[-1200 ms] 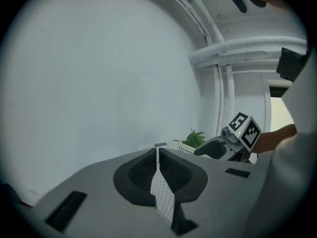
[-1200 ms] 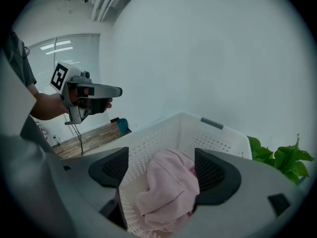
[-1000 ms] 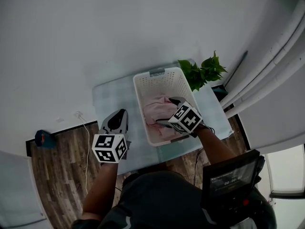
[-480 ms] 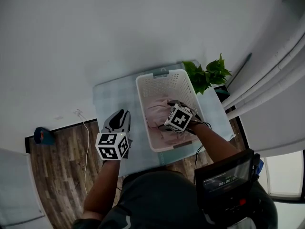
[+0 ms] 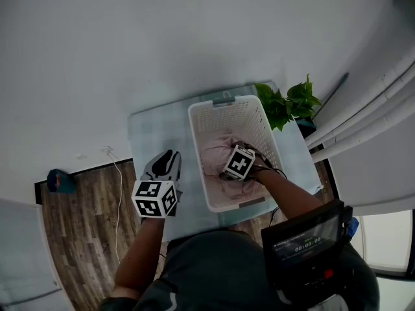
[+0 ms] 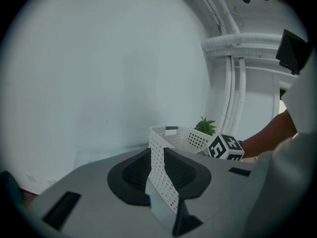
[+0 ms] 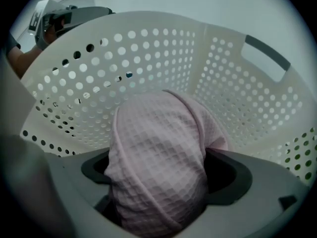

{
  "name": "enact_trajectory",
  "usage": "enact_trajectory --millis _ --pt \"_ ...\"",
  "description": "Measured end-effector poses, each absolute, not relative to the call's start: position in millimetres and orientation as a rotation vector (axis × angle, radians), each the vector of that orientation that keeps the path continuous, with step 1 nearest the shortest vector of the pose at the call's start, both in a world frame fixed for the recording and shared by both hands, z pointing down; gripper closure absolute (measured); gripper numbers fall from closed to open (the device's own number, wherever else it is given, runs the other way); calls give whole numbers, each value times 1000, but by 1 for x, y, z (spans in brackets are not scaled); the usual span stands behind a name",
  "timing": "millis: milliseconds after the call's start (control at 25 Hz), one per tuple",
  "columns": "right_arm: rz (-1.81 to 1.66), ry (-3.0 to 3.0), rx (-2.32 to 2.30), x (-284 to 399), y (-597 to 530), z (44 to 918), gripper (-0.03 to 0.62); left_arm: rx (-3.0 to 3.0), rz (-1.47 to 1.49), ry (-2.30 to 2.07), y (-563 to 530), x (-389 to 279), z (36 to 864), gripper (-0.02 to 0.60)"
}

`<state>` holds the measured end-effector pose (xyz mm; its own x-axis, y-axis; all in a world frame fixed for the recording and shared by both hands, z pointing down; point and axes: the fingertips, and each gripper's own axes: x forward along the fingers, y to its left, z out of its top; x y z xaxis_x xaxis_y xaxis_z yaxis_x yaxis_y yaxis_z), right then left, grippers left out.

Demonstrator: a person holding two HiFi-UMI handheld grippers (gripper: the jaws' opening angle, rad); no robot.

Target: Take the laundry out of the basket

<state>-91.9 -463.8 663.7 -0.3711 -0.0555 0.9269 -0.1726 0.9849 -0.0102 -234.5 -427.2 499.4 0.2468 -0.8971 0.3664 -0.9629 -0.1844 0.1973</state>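
Pink waffle-weave laundry (image 5: pixel 216 154) lies heaped in the bottom of a white perforated plastic basket (image 5: pixel 227 111), which stands on a pale table (image 5: pixel 155 129) at the centre of the head view. A green plant (image 5: pixel 290 102) sits just beyond the basket's upper right corner.

The right gripper (image 7: pixel 158 180) points steeply down inside the basket. Its jaws have just been opening and stand as wide as they go. In the right gripper view a rounded fold of the pink cloth rises between them, filling the middle of the frame, with a dark gap showing at each side, so the pads do not look to be pressing on it.

The left gripper (image 5: pixel 167 165) hangs over the table just left of the basket, apart from it. Its jaws are only narrowly parted and hold nothing; the basket's corner shows through the slot between them.

The cloth looks soft, light and limp, likely to sag and trail when lifted, and not slippery given its textured weave. The raised fold already between the right jaws seems the natural place to pinch, taking a thick bunch and not a thin edge.
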Motion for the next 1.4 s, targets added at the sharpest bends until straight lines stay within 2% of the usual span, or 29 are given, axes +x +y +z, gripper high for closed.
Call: enact_trajectory --millis 400,920,1120,1400 --pt "118 -1883 231 -91 -474 692 88 2104 216 -1717 -431 -242 504 511" --pt "125 -1911 339 -94 -487 694 212 2060 162 -1824 -413 -264 494 511" --pt "241 -1974 516 -92 -512 682 258 2034 126 -1909 -400 -281 480 511" --pt "282 -2056 644 -91 -527 660 289 2038 73 -1953 -386 -298 462 512"
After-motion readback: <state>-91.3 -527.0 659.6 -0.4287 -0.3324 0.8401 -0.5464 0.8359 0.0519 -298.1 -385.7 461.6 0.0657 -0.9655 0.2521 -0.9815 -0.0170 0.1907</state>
